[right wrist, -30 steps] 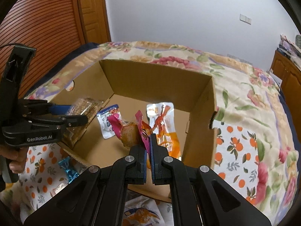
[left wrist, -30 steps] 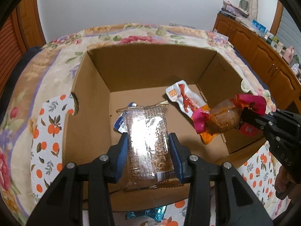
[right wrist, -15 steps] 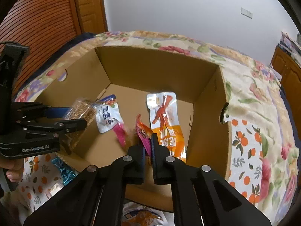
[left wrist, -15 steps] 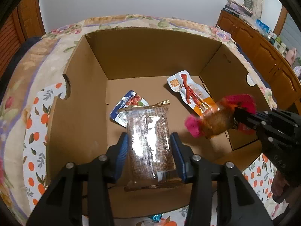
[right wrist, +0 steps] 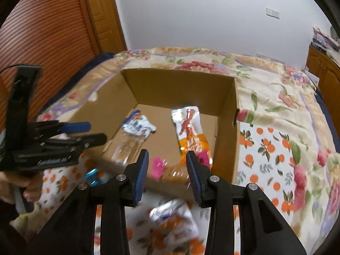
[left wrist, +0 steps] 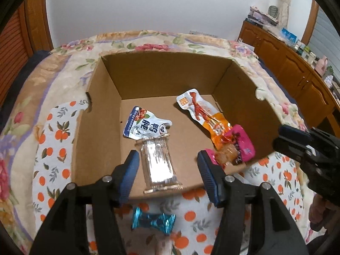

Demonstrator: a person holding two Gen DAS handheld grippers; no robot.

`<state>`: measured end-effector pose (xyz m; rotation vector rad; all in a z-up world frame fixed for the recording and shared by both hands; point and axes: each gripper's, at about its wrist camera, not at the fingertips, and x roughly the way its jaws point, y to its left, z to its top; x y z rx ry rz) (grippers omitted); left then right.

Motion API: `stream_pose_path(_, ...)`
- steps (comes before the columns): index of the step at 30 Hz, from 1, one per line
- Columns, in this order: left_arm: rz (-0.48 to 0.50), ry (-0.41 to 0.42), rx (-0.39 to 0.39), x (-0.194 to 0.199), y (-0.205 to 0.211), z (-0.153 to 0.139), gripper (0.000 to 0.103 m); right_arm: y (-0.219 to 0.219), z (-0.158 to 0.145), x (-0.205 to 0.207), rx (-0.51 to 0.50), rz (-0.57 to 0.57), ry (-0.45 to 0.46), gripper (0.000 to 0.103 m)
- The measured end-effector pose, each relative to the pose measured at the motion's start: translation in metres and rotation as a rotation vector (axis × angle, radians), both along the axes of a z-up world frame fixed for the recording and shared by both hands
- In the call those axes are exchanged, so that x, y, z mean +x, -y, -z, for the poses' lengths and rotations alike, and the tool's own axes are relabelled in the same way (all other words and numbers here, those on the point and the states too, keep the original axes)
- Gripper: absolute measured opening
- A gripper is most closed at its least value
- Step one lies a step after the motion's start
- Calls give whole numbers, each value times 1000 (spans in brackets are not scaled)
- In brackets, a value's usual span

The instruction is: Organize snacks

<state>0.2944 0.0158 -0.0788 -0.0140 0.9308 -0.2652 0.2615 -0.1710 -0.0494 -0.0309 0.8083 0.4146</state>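
My left tongs (left wrist: 167,170) and right tongs (right wrist: 166,170) angle downward side by side, jaws just opened, blue pads clear of everything; my fingers (right wrist: 29,189) grip the left handle.

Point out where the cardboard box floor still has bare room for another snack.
Inside the brown cardboard box, the far strip along the back wall is bare, as is the middle between the white-and-blue pouch and the orange-and-white pouch. The near edge is crowded: clear packet, pink-wrapped snack.
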Motion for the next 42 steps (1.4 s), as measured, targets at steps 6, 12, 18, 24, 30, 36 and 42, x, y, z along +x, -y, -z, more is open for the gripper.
stream_pose_path(6, 2, 48, -39, -55, -5, -24, 81, 15, -9, -72, 37, -19, -19, 41)
stream_pose_path(12, 12, 57, -27, -109, 0, -33, 82, 16, 8, -131, 18, -46, -56, 62)
stream_pose_path(18, 20, 1, -5, -143, 5, -11, 82, 12, 41, -162, -13, -64, -113, 62)
stream_pose_path(24, 31, -57, 21, -150, 10, 21, 82, 1, 69, -172, -36, -103, -164, 63)
stream_pose_path(30, -7, -110, 73, -146, 12, 54, 82, -12, 88, -173, -67, -133, -213, 64)
stream_pose_path(36, -16, -150, 111, -147, 11, 72, 82, -28, 103, -175, -130, -190, -229, 64)
stream_pose_path(42, -20, -194, 100, -150, 6, 76, 82, -36, 122, -176, -222, -214, -253, 63)
